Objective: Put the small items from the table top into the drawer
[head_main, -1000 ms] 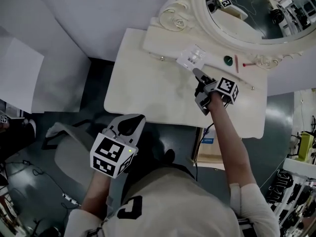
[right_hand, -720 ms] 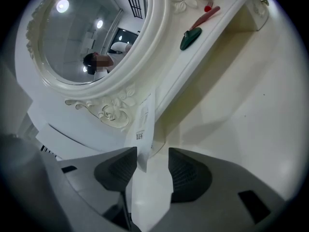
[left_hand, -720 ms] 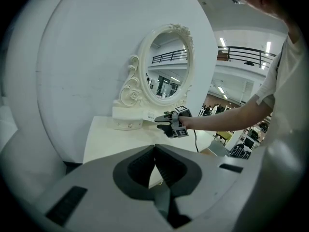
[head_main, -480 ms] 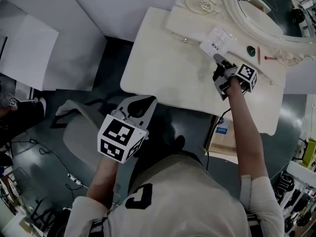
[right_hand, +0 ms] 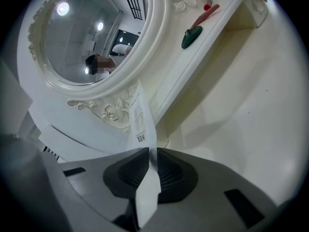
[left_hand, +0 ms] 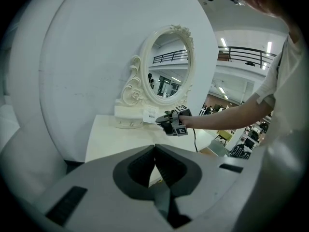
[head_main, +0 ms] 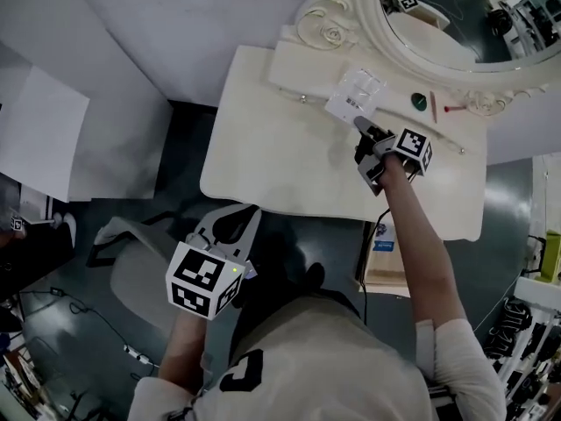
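A flat white packet (head_main: 355, 95) with a printed label lies against the mirror's base shelf on the cream dressing table (head_main: 280, 165). My right gripper (head_main: 361, 127) has just been closing and is shut on the packet's near edge. In the right gripper view the packet (right_hand: 140, 115) stands edge-on between the pads of that gripper (right_hand: 150, 151). Further right on the shelf lie a small green item (head_main: 419, 103) (right_hand: 191, 36) and a red stick (head_main: 453, 109) (right_hand: 205, 14). Low over the chair, away from the table, my left gripper (head_main: 235, 217) (left_hand: 154, 151) is shut and holds nothing.
An ornate oval mirror (head_main: 438, 16) rises behind the shelf. Two small drawer knobs (head_main: 303, 99) (head_main: 462, 150) show on the shelf's front. A grey chair (head_main: 131, 270) stands below the table's near edge, and a cardboard box (head_main: 386, 253) sits under the table.
The right gripper has stayed at the packet's near edge while the head view swung about. The left gripper has stayed low by the chair.
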Tool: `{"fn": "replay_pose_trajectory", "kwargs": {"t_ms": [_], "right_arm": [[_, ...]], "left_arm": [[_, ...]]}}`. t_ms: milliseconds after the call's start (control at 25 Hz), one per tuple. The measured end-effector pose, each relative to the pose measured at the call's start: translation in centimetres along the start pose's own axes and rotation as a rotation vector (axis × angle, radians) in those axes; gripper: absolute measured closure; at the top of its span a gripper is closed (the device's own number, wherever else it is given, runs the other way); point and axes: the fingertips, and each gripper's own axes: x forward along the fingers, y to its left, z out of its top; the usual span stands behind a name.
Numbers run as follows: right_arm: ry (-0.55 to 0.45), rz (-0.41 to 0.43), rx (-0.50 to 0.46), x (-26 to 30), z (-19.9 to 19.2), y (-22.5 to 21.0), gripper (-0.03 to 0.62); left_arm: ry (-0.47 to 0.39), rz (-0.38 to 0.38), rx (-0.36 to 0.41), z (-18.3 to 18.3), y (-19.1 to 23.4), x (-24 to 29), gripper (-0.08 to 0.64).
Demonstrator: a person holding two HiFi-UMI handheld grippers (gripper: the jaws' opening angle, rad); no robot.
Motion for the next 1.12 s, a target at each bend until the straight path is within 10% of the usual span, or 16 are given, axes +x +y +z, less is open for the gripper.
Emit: {"fn": "replay_pose_trajectory", "kwargs": {"t_ms": [1120], "right_arm": [[-0.066,0.184,0.042,-3.1,0.2,4.8,0.561]], "left_arm": [[0.009,-0.026,0.039,0.0,-0.9,-0.5,0.505]]}}
